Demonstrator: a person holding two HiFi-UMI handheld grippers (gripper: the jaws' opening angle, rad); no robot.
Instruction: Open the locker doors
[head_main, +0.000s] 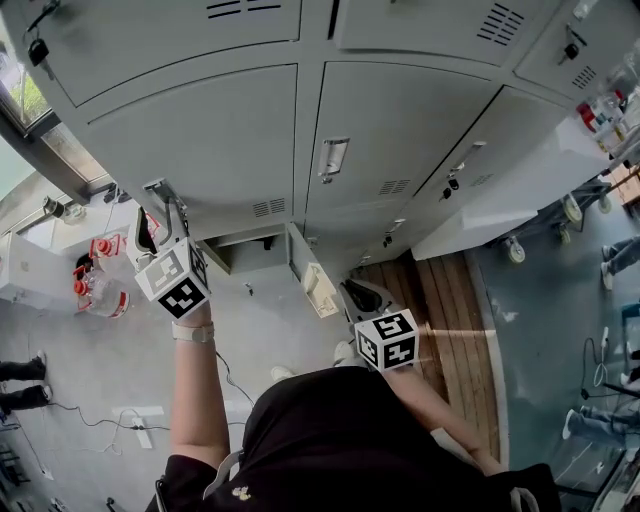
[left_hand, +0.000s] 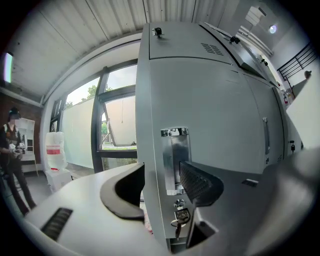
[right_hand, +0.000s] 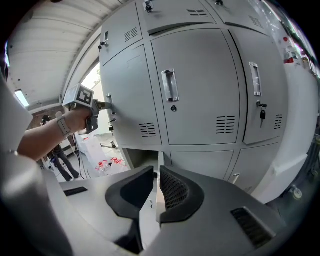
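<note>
On locker fronts (right_hand: 195, 100), chrome handles (right_hand: 169, 85), hanging keys (right_hand: 261, 115)

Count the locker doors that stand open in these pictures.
1: a bottom-row door in the leftmost column, swung outward. Others outside the views may be hidden.

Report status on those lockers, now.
Left gripper open, the left locker's chrome handle between its jaws, not clamped. Right gripper shut on the edge of the open bottom locker door. Nothing blocking either.
</note>
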